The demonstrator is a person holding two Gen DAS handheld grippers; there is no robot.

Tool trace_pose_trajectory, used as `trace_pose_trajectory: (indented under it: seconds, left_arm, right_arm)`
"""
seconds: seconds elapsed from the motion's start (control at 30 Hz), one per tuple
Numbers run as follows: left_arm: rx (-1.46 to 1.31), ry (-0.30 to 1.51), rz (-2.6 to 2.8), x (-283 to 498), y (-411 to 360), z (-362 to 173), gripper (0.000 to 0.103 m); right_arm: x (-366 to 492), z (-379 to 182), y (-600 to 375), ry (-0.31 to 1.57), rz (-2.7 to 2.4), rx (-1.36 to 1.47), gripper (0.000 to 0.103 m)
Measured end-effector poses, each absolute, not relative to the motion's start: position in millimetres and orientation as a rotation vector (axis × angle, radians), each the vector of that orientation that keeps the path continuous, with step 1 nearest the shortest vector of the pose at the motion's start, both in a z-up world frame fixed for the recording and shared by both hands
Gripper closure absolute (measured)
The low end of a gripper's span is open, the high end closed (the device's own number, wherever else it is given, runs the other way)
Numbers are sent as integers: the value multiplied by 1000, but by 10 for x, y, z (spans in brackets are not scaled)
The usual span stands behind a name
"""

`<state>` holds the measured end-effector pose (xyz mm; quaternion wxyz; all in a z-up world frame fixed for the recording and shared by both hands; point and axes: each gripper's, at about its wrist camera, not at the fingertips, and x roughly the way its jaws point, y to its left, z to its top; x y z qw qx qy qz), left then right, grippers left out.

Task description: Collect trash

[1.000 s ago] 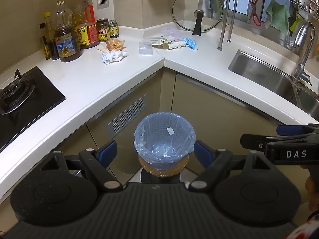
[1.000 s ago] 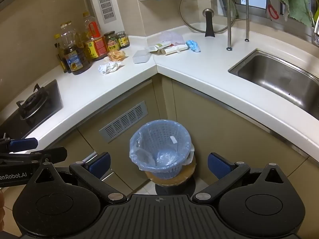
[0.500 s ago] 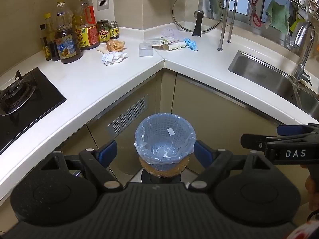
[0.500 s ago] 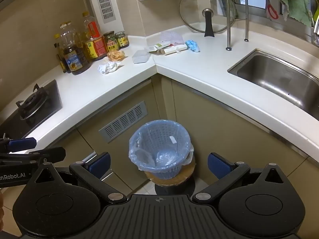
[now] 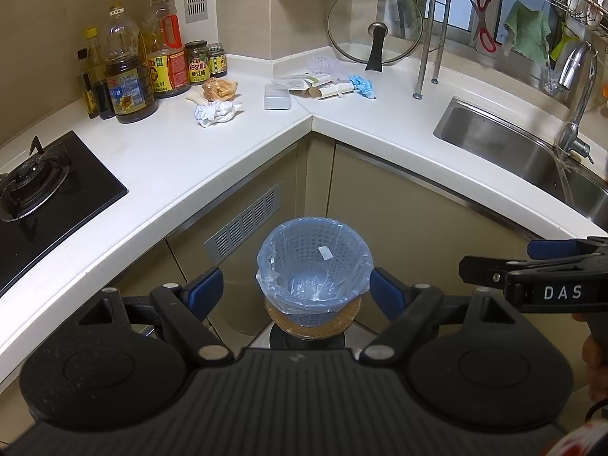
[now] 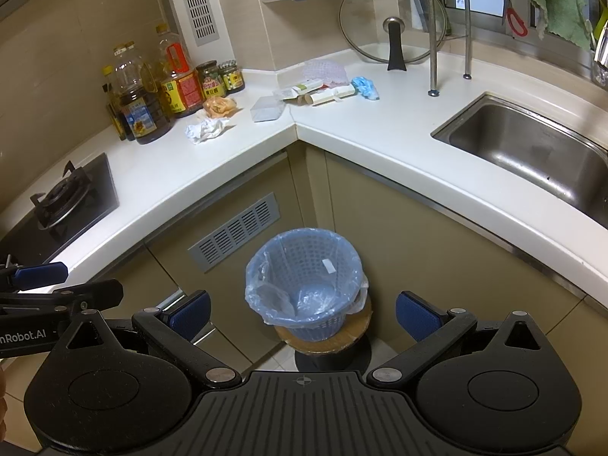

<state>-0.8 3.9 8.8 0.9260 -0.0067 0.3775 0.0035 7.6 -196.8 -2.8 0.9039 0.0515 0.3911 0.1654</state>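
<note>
A blue mesh bin (image 5: 313,266) (image 6: 304,279) lined with a clear bag stands on the floor in the cabinet corner, below both grippers. My left gripper (image 5: 296,290) is open and holds nothing. My right gripper (image 6: 302,311) is open and holds nothing too. Trash lies far off on the white counter: a crumpled white paper (image 5: 214,112) (image 6: 207,129), an orange wrapper (image 5: 219,88) (image 6: 219,106), a clear plastic box (image 5: 277,97) (image 6: 268,108), paper rolls and packets (image 5: 323,85) (image 6: 323,91), and a blue glove (image 5: 363,85) (image 6: 365,86).
Oil bottles and jars (image 5: 144,76) stand at the back left by the gas hob (image 5: 34,182). A glass lid (image 5: 374,26) leans in the corner. The steel sink (image 6: 532,152) and tap (image 5: 575,95) are on the right. A white counter edge (image 5: 228,174) overhangs the bin.
</note>
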Motion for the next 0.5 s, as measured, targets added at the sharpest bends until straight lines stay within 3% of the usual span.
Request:
trace_pose_trajectory:
  seconds: [0.5]
  left_arm:
    - [-14,769,9,-34,56,189,20]
  right_arm:
    - [65,-25,-1958,806,342,105,0]
